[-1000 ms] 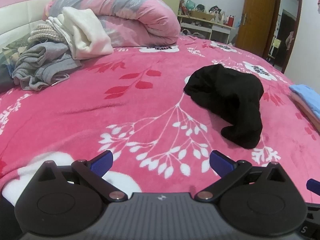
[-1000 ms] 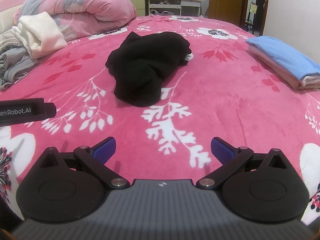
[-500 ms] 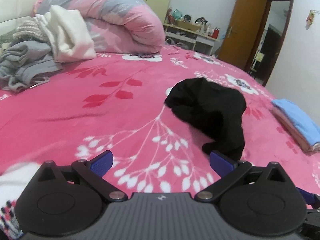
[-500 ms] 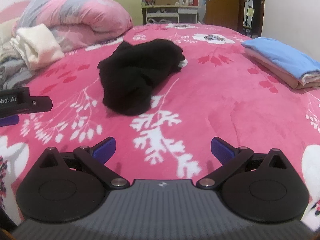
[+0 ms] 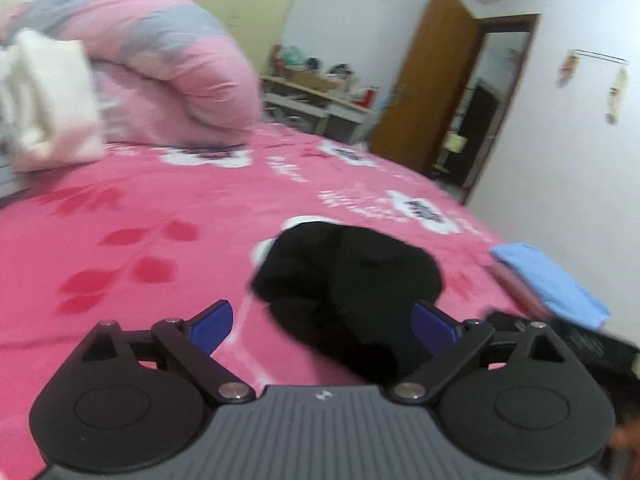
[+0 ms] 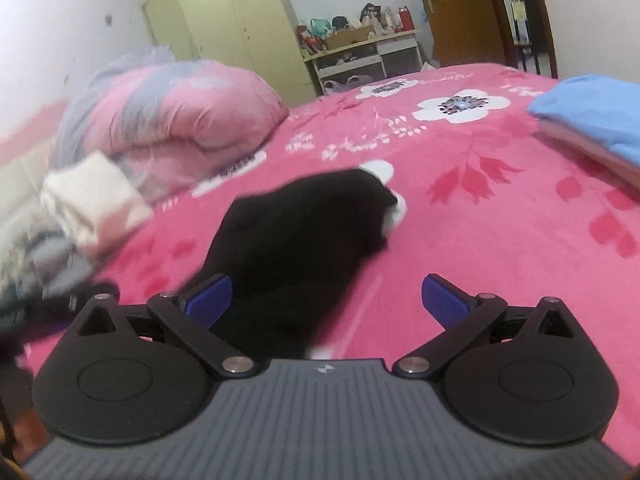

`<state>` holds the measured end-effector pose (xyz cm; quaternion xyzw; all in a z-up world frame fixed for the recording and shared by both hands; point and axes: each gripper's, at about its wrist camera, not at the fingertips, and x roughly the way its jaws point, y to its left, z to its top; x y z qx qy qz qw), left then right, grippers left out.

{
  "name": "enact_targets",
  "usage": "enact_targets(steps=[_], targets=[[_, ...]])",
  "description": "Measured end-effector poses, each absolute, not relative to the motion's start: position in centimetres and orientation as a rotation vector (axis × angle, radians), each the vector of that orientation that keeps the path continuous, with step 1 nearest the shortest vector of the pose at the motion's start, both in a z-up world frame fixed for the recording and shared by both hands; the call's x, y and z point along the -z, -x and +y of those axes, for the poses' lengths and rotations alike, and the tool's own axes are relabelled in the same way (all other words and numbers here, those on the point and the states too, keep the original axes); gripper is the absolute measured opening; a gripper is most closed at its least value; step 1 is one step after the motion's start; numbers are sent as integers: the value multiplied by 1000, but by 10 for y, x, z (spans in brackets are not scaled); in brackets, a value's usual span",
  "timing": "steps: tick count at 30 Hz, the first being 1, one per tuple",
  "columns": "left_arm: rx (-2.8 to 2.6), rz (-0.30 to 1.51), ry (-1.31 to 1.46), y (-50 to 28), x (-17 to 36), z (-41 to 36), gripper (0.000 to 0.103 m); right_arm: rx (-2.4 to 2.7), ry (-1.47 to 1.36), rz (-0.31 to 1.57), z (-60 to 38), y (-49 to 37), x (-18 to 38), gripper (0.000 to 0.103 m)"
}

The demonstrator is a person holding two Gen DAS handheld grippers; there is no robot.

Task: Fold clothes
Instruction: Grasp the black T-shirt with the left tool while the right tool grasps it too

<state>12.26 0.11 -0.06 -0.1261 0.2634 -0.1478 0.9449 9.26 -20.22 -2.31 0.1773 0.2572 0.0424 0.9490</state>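
Toward the middle of the bed (image 5: 120,216), the black garment (image 5: 348,280) is lying in a crumpled heap on the pink flowered cover, and I am holding both tongs low over the near edge, facing it. My left tongs (image 5: 324,322) are standing wide open and gripping nothing, with the heap's near end showing between the blue pads; my right tongs (image 6: 326,300) are gaping just as wide and empty, the heap sitting toward their left pad. I am judging the cloth to be soft, light and limp, so it is likely sagging and bunching wherever it is lifted. A hem or corner at the heap's outer edge is looking like the better hold, though the blur is hiding any seam. A blue folded stack (image 6: 592,116) is resting by the bed's right edge.
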Motion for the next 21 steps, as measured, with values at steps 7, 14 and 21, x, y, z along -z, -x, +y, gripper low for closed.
enact_targets(steps=[7, 14, 21], targets=[[403, 665, 225, -180, 26, -31, 58, -132, -514, 547, -233, -189, 33, 94], [403, 681, 205, -173, 36, -37, 12, -189, -629, 655, -231, -233, 60, 38], [483, 714, 206, -125, 17, -32, 9, -314, -604, 566, -223, -180, 34, 20]])
